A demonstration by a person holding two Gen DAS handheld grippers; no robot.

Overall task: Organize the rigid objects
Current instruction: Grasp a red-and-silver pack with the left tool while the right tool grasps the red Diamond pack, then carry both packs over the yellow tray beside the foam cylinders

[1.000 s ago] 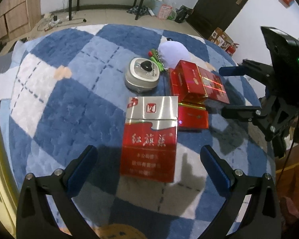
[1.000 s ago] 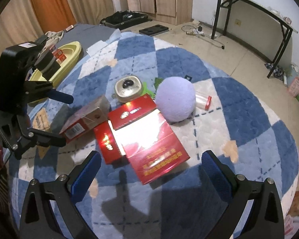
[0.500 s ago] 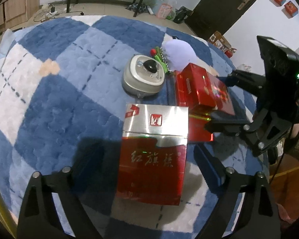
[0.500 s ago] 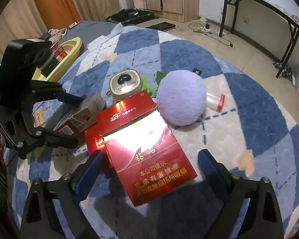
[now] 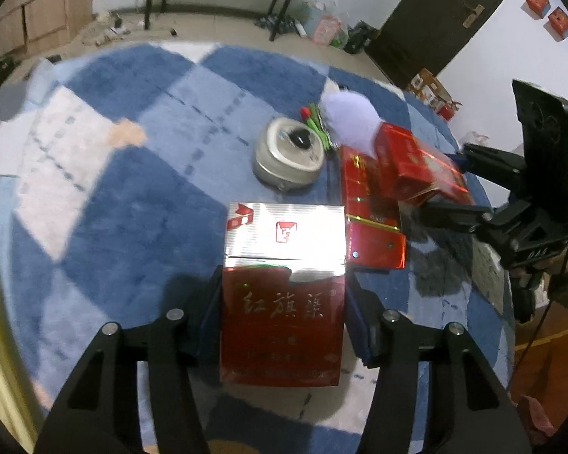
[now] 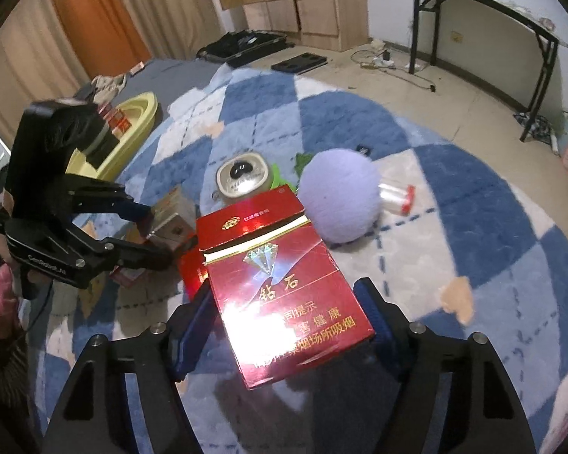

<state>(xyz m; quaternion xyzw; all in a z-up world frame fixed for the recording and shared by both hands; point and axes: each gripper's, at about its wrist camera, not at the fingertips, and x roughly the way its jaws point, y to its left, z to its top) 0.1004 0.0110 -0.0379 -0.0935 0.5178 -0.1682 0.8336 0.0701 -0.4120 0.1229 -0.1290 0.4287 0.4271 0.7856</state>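
A red-and-silver cigarette box (image 5: 284, 302) lies on the blue-and-white checked rug (image 5: 113, 208). My left gripper (image 5: 283, 321) is closing around it, and both pads touch its long sides. In the right wrist view the left gripper (image 6: 157, 232) holds that box at the left. My right gripper (image 6: 287, 321) is closing on a red diamond-print cigarette box (image 6: 284, 283), and its pads touch the box's sides. The left wrist view shows the right gripper (image 5: 439, 183) on that box (image 5: 416, 166). A smaller red box (image 5: 375, 244) lies between the two.
A round silver tin (image 5: 289, 162) and a lilac plush ball (image 6: 340, 196) sit just behind the boxes. Beside the ball lies a clear tube with a red cap (image 6: 395, 198). A yellow basin (image 6: 132, 125) holding red boxes stands off the rug's far left.
Both grippers have narrowed from wide open until their pads meet the sides of their boxes. Each gripper has come closer over its box, and the diamond-print box now looks tilted up.
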